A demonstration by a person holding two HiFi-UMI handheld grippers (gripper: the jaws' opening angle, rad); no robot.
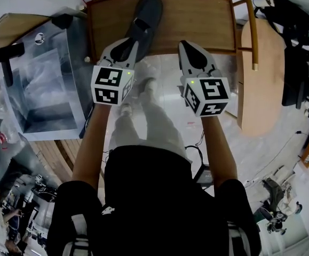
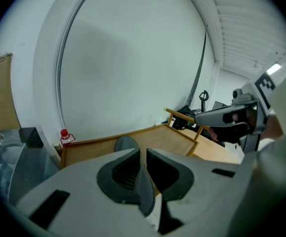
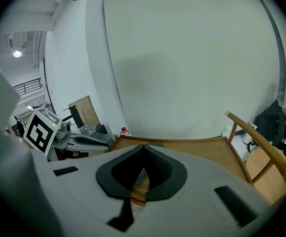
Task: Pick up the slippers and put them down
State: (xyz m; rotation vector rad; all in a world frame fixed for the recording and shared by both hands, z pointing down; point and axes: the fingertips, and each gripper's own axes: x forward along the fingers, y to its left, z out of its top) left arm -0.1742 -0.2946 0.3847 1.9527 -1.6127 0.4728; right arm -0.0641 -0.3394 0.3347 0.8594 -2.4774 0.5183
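Put-down step, apparently: left tool (image 1: 126,46), clamped on the dark grey closed-toe slipper (image 1: 146,15) over the rimmed wooden worktop (image 1: 197,20) at upper centre, must next release; right tool (image 1: 189,48) is closed, empty.

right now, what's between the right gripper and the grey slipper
Nothing but bare wood of the rimmed tabletop. In the head view, the stretch from the right gripper across to the grey slipper is clear.

Head view steeply down from above; both gripper views low, facing wall (image 2: 133,58); all share wooden table (image 1: 197,20).
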